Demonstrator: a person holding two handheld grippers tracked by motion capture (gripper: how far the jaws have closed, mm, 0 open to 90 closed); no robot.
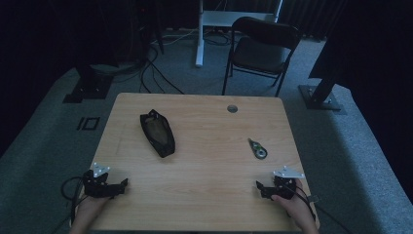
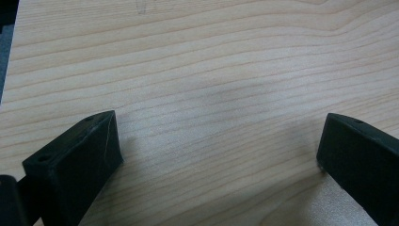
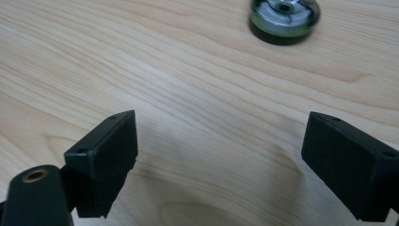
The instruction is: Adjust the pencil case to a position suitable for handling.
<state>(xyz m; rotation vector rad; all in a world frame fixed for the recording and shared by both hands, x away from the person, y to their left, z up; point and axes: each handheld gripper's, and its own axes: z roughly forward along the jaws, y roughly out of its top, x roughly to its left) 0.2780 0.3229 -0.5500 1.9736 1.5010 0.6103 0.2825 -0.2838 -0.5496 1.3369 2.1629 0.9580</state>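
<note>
Correction-tape dispenser (image 1: 257,149) at about four o'clock on the table (image 1: 204,195), lying flat on its side, round wheel end toward the near edge; seen again at the top of the right gripper view (image 3: 283,19), straight ahead of the jaws. Placed so, probably, to be reached by a short forward push of the right gripper (image 1: 263,189), resting at the five o'clock corner, jaws wide apart, nothing between them but bare wood. Well apart from the dispenser as yet.

Black pencil case (image 1: 158,132) at about ten o'clock, unzipped and gaping upward, laid slantwise; open presumably to take the dispenser. Nearer the left gripper (image 1: 117,187), parked at the seven o'clock corner, jaws likewise spread and empty over plain wood grain (image 2: 211,94). Both grippers low at the near edge, one hand (image 1: 292,207) behind each — a ready stance, likely one side for picking, the other for steadying the case.

Farther out, a cable grommet (image 1: 232,108) at one o'clock, and beyond the table a folding chair (image 1: 260,46) on grey carpet.
</note>
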